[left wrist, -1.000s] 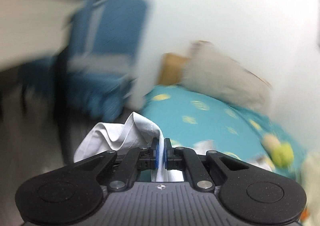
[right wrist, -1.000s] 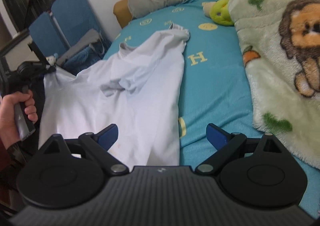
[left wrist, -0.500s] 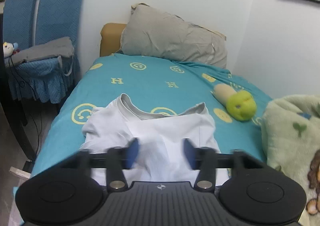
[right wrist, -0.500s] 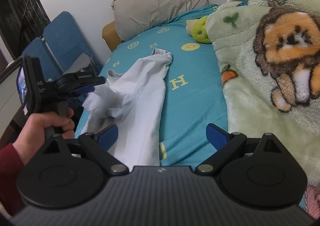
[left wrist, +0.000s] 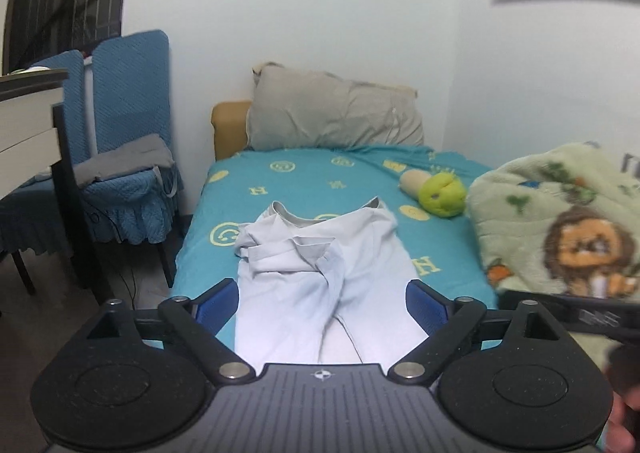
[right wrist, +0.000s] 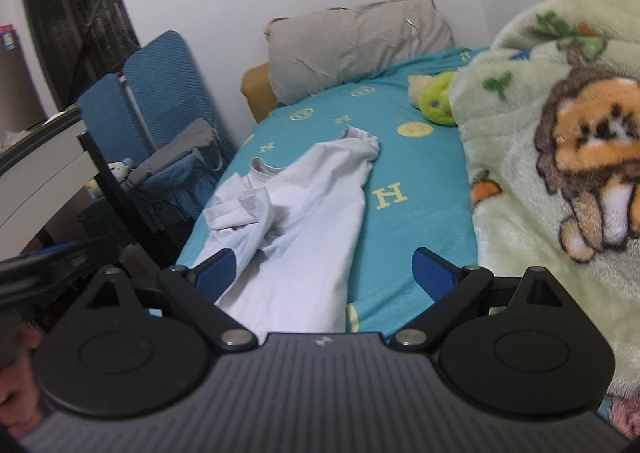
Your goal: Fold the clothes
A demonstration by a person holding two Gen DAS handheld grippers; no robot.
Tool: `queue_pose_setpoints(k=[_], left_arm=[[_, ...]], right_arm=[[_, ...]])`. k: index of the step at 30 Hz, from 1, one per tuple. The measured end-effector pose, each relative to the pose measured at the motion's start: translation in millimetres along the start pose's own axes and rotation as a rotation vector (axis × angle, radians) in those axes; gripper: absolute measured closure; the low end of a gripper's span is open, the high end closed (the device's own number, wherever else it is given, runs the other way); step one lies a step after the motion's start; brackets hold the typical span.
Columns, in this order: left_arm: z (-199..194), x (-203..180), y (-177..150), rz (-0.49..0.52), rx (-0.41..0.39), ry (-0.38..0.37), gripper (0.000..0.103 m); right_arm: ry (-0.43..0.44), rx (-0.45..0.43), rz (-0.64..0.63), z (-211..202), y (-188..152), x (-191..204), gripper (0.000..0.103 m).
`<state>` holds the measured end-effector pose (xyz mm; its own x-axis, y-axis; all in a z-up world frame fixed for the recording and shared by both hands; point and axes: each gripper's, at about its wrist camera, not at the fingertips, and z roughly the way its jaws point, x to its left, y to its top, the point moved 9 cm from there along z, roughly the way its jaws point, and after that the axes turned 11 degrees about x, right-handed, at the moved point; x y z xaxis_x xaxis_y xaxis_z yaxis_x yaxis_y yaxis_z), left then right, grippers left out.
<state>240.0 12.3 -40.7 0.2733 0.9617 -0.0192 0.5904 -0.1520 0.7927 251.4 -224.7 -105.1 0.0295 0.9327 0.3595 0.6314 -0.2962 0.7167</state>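
Note:
A white T-shirt (left wrist: 320,277) lies lengthwise on the teal bed sheet (left wrist: 304,177), collar toward the pillow, its left sleeve folded in over the chest. My left gripper (left wrist: 322,303) hangs above the shirt's lower half, its jaws opening wide, nothing between the blue pads. In the right wrist view the same T-shirt (right wrist: 304,213) stretches along the bed's left edge. My right gripper (right wrist: 326,273) hovers open over the hem end, holding nothing. The left gripper shows there as a dark blur (right wrist: 56,261) at the left.
A grey pillow (left wrist: 332,113) leans against the wall at the head. A green plush toy (left wrist: 440,193) and a lion-print blanket (left wrist: 560,221) fill the bed's right side. Blue chairs (left wrist: 120,133) with grey cloth stand left of the bed, beside a white desk (left wrist: 24,125).
The left gripper let go of the shirt's edge, opened wide and drew back toward the foot of the bed. The shirt's left side now lies folded in. The right gripper stayed open.

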Motion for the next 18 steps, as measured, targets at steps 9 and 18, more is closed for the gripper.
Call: queue_pose_setpoints(k=[9,18], left_arm=[[-54.8,17.2,-22.2,-0.103,-0.029,-0.043,0.010],[-56.9,37.8,-30.7,-0.147,-0.031,-0.090,0.010]], right_arm=[[0.086,-0.029,-0.083,-35.1,-10.3,35.0,0.007],[0.103,0.019,-0.230,-0.6,11.1,85.6,0.007]])
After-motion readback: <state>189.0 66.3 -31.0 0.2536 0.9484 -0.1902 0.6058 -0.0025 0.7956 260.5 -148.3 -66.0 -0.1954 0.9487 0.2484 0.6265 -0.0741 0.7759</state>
